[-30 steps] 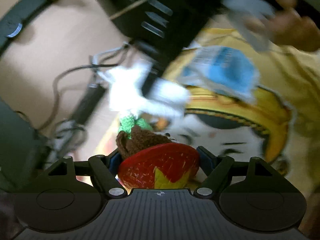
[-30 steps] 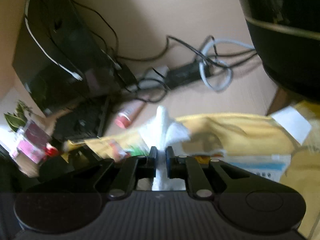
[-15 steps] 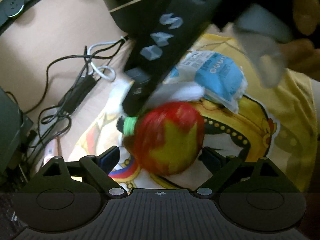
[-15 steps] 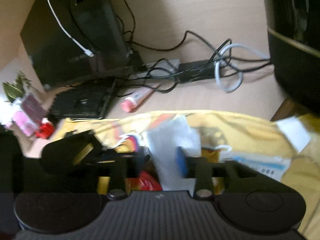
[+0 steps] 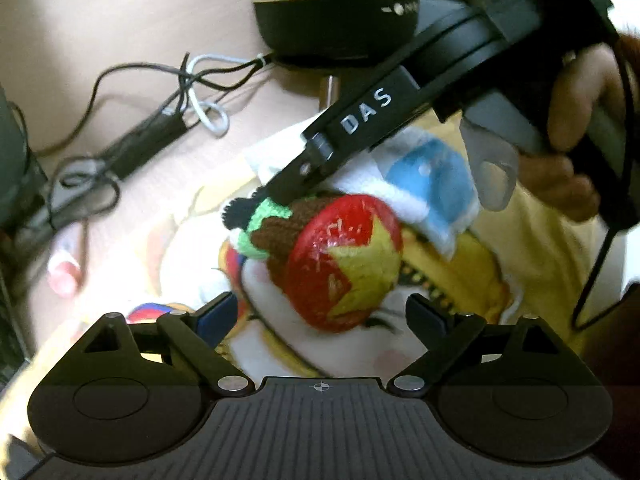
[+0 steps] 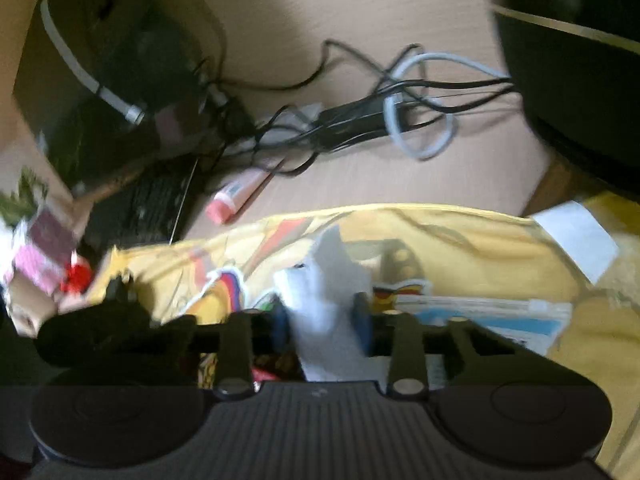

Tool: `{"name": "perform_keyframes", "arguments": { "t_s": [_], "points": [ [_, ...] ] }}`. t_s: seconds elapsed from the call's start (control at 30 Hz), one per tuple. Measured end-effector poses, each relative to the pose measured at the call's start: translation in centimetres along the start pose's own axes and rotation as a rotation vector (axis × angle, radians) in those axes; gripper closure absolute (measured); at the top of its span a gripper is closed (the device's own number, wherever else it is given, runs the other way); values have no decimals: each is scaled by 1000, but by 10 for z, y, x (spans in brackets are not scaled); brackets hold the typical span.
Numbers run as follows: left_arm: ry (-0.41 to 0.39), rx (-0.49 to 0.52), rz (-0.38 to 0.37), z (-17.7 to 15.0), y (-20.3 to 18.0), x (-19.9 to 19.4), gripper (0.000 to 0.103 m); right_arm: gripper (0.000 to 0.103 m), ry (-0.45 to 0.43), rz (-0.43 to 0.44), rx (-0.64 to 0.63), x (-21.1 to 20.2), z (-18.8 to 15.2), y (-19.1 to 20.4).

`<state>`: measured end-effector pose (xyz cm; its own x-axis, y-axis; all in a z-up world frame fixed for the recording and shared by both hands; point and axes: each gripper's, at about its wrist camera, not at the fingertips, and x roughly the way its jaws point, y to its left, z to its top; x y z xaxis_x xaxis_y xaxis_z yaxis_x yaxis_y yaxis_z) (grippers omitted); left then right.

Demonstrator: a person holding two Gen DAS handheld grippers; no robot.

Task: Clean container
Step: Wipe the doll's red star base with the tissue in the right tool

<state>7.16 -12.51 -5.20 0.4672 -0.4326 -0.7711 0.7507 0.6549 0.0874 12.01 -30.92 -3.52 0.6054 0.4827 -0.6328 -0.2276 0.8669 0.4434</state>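
The left gripper (image 5: pixel 322 312) has let go: its jaws now stand wide apart, and the red round container with a yellow star (image 5: pixel 346 262) lies free on the yellow printed cloth (image 5: pixel 532 256). Rightward, the right gripper (image 6: pixel 320 322), half parted, loosely brackets the white tissue (image 6: pixel 326 300), so wiping looks finished.

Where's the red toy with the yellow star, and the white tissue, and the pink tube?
Red toy (image 5: pixel 344 260): left wrist view, on its red and yellow face.
White tissue (image 6: pixel 324 304): right wrist view, between the fingers.
Pink tube (image 6: pixel 234 196): right wrist view, mid-body.
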Motion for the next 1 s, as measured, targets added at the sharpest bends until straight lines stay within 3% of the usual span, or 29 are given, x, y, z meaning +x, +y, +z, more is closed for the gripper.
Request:
{"name": "perform_keyframes", "arguments": {
  "t_s": [0.03, 0.13, 0.27, 0.33, 0.37, 0.47, 0.5, 0.6, 0.83, 1.0],
  "points": [
    [-1, -8, -5, 1, 0, 0, 7, 95, -17, 2, 17, -4, 2, -1],
    [-3, -4, -9, 5, -1, 1, 6, 95, -58, 43, 70, -15, 10, -2],
    [14, -44, -24, 9, -1, 8, 5, 95, -33, 316, 212, -25, 11, 3],
    [29, -68, -26, 11, 0, 13, 5, 94, 0, 409, 252, -21, 6, 6],
    [38, -78, -24, 12, 0, 15, 5, 93, 13, 394, 222, -18, 2, 9],
    [48, -93, -9, 15, 1, 15, 5, 93, 14, 180, 69, -13, -7, 16],
    [48, -94, -3, 15, 2, 15, 5, 93, 12, 154, 54, -13, -9, 14],
    [46, -100, 12, 15, 4, 13, 5, 93, 3, 154, 106, -17, -8, 0],
    [45, -128, 56, 6, 17, -4, 3, 89, -4, 65, 97, -16, -10, -5],
    [55, -250, 81, -6, 44, -19, 2, 89, -29, -12, 15, -8, -10, 10]
  ]
}}
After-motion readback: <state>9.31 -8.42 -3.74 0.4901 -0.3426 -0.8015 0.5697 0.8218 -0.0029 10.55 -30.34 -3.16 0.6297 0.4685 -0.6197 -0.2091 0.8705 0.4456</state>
